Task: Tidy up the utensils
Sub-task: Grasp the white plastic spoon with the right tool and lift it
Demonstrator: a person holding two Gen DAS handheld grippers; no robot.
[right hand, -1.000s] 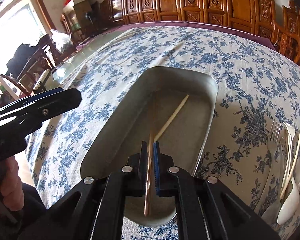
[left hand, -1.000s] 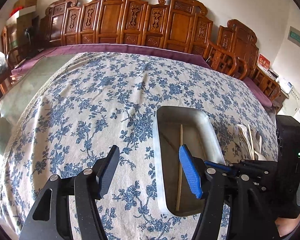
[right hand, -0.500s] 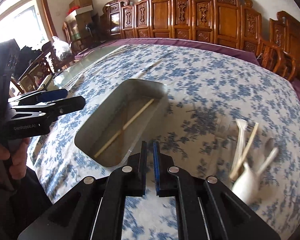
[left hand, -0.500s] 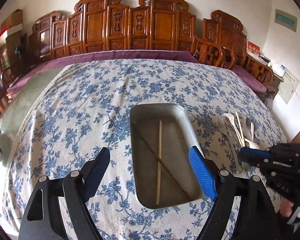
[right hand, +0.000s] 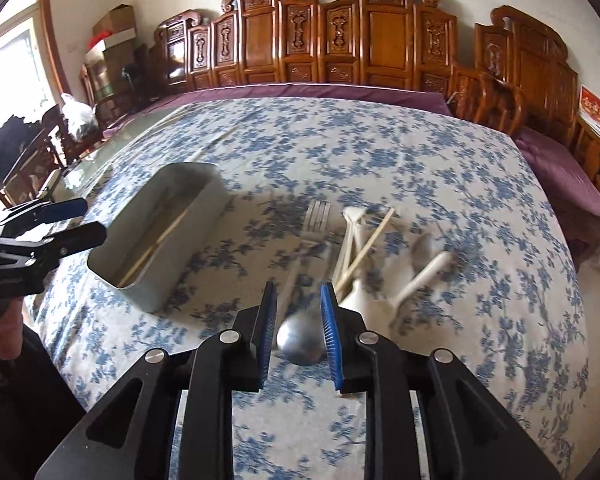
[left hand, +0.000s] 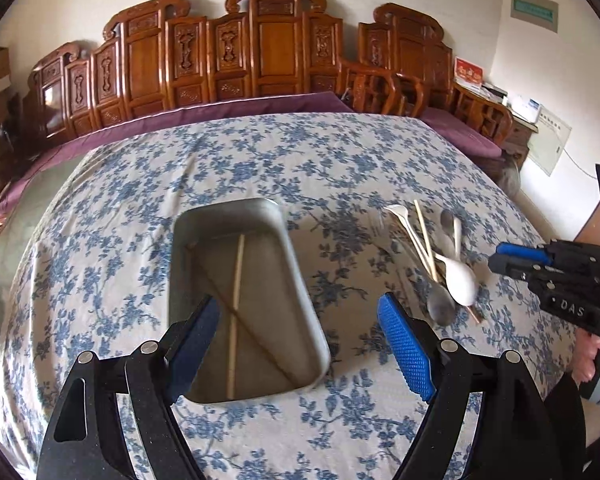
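Metal spoon (right hand: 300,340) below right gripper (right hand: 298,312)

The utensil pile (right hand: 364,256) is smeared by motion in the right wrist view: the fork (right hand: 316,216) tines and the white spoons (right hand: 416,280) have soft outlines, and what may be a dark chopstick under them cannot be made out. The metal spoon (right hand: 302,342) is partly hidden behind the blue pads (right hand: 330,332), its handle lost in the blur. In the left wrist view the tray (left hand: 300,280) has its near corner covered by one finger (left hand: 192,344), and its right rim is blurred. The right gripper (left hand: 504,262) is cut off by the frame edge, as is the hand (left hand: 596,360) holding it.
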